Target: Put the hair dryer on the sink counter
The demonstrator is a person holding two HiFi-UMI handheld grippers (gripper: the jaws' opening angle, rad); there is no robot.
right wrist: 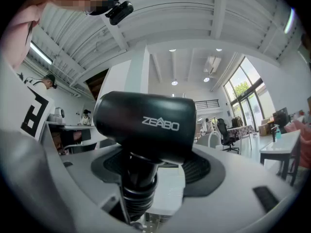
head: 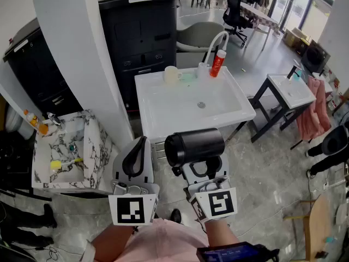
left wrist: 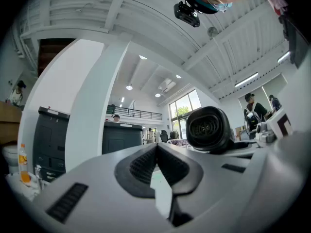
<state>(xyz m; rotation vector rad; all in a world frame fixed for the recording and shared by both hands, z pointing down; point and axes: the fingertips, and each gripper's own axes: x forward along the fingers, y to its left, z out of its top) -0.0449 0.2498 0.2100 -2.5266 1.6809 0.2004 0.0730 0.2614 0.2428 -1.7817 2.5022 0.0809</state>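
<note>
1. One black hair dryer [head: 194,146], lower centre of the head view. It is held in the air at the near edge of the white sink counter [head: 163,108] and does not rest on it. Its barrel [right wrist: 146,123] lies crosswise and its handle [right wrist: 138,178] points down.
2. Two tools.
   - The right tool [head: 203,169] pinches the dryer's handle. In the right gripper view the handle runs down between the pads, close to the left-hand one.
   - The left tool [head: 140,146], just left of it, has its jaws pressed together at the tips with nothing between them.
3. Two marker cubes [head: 133,209], one on each tool, near the bottom edge.
4. Three basins:
   - the sink counter at centre;
   - one marble basin [head: 92,141] at lower left;
   - a second white basin [head: 294,91] at right, on dark legs.
5. On the sink counter's far rim: one cup [head: 172,74], one red tube [head: 217,63] and one curved faucet [head: 214,41].
6. Hidden or unclear:
   - The barrel covers most of the handle in the head view.
   - The person's arms are cut off by the bottom edge.
   - The items in the marble basin are too small to name.
   - The distant figures in both gripper views are too small to make out.
</note>
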